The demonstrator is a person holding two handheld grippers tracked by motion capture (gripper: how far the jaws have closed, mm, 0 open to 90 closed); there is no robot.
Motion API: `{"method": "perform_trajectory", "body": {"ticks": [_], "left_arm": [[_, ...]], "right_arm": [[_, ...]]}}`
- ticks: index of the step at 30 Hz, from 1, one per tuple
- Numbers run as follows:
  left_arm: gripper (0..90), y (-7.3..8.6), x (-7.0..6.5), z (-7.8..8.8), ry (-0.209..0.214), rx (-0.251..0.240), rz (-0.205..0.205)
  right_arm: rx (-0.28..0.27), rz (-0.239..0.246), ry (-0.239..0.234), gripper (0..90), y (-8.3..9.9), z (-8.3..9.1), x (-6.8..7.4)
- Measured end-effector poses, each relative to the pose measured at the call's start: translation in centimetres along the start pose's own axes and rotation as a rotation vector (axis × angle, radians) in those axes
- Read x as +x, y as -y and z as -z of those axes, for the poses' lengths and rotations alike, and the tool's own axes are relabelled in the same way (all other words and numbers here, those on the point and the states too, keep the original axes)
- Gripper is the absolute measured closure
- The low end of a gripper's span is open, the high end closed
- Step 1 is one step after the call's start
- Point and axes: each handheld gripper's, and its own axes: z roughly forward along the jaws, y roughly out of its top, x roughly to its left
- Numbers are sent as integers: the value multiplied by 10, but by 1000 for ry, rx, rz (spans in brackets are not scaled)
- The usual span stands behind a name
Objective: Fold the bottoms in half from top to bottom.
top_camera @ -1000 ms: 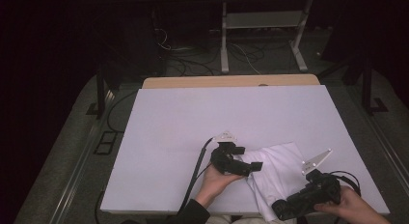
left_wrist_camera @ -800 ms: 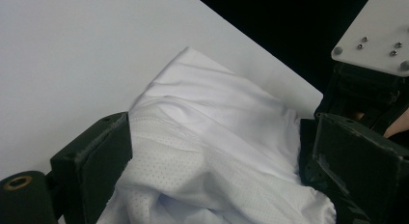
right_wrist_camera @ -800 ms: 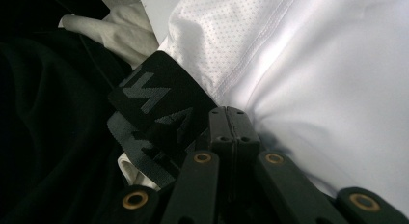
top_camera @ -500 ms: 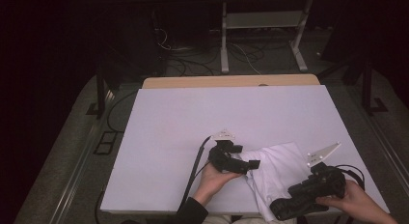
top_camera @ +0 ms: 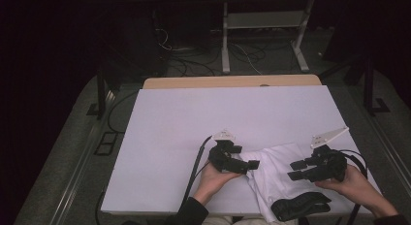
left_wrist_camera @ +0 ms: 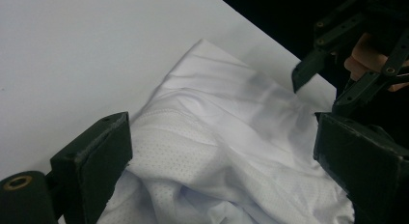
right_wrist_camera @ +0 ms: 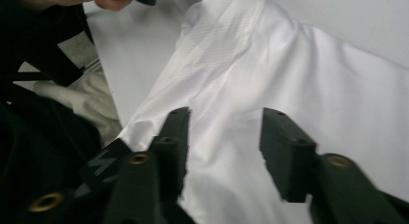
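A white mesh garment (top_camera: 274, 172) lies crumpled near the table's front edge. My left gripper (top_camera: 246, 158) rests at its left side, jaws wide apart. In the left gripper view the cloth (left_wrist_camera: 226, 137) lies between the left gripper's (left_wrist_camera: 222, 151) jaws, which do not pinch it. My right gripper (top_camera: 292, 170) hovers over the garment's right part; its jaws have just been opening and nothing is between them. In the right gripper view the right gripper (right_wrist_camera: 226, 120) stands part open above the fabric (right_wrist_camera: 299, 74). The right gripper's fingers (left_wrist_camera: 313, 69) also show at the far right of the left gripper view.
A black band (top_camera: 300, 205) lies at the garment's front end by the table edge. The white table top (top_camera: 213, 113) stretches away behind both hands. Cables and a metal stand (top_camera: 264, 36) are on the floor beyond the table.
The right gripper has lifted and moved away from the front edge, and its jaws have opened off the cloth. The black band it covered now shows. The left gripper has stayed put.
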Motion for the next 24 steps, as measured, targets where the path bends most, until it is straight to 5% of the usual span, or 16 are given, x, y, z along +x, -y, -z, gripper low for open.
{"method": "perform_trajectory", "body": {"ticks": [11,24], "left_arm": [[57,0,7,0,-10,17,7],[58,-4,18,-5,-23,28,39]], "right_arm": [[-54,-33,20,170,-5,4,-23],[-92,-65,63,149,-8,8,-54]]}}
